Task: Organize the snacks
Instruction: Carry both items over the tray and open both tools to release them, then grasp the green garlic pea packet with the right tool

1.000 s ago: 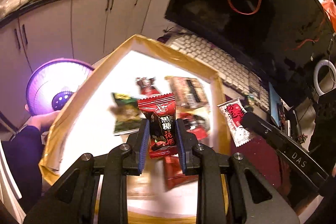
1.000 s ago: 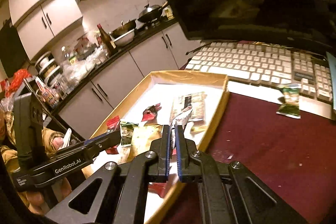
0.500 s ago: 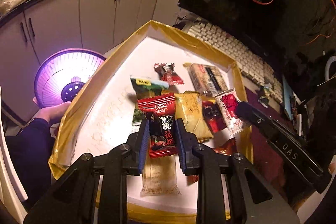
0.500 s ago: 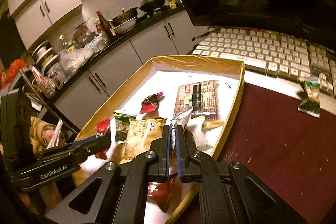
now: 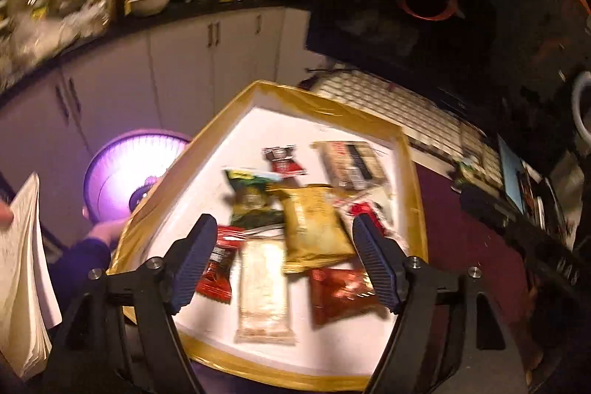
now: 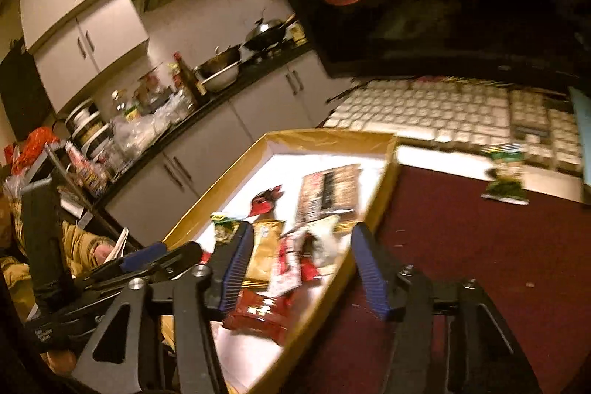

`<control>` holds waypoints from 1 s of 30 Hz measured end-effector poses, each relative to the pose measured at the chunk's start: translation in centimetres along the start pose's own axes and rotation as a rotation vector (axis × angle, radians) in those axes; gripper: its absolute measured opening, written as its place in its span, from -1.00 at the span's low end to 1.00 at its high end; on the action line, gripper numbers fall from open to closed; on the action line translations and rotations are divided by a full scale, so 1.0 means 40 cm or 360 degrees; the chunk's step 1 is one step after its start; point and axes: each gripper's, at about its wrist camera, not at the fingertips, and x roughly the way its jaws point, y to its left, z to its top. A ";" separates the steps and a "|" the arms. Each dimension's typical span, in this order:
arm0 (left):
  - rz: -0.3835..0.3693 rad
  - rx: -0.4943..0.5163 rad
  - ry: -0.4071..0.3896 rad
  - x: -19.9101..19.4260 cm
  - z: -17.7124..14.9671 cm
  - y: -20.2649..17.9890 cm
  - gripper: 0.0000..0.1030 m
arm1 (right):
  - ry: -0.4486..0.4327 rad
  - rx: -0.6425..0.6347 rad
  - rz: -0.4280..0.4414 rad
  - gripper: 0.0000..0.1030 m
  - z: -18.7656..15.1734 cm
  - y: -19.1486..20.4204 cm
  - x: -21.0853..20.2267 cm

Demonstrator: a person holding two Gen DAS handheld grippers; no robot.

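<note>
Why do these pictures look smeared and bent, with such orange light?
Left wrist view: motion blur smears the snacks in the tray and the counter, while the open left gripper stays sharp; the fisheye bends the cabinets. Right wrist view: the keyboard and snacks blur alike, the open right gripper stays crisper; warm light tints everything, the tray floor glares white.

Table (image 6: 480,246): we see a dark red top filling the lower right of the right wrist view.
Box (image 6: 384,194): gold-rimmed, it lies on the table at centre frame.
Keyboard (image 6: 443,113): white, it lies along the table's far edge, upper right.
Green packet (image 6: 506,180): it lies alone at right, just before the keyboard.
</note>
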 end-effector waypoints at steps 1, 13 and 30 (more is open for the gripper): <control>-0.0009 0.0024 0.0014 0.001 -0.001 -0.010 0.47 | -0.0001 0.0019 -0.0012 0.18 0.002 -0.012 -0.011; -0.0247 0.0143 0.0079 0.000 -0.001 -0.122 0.47 | 0.0078 0.0105 -0.0354 0.18 0.017 -0.151 -0.077; -0.0341 0.0111 0.0163 0.081 0.039 -0.172 0.47 | 0.0260 0.0157 -0.0702 0.08 0.120 -0.383 0.135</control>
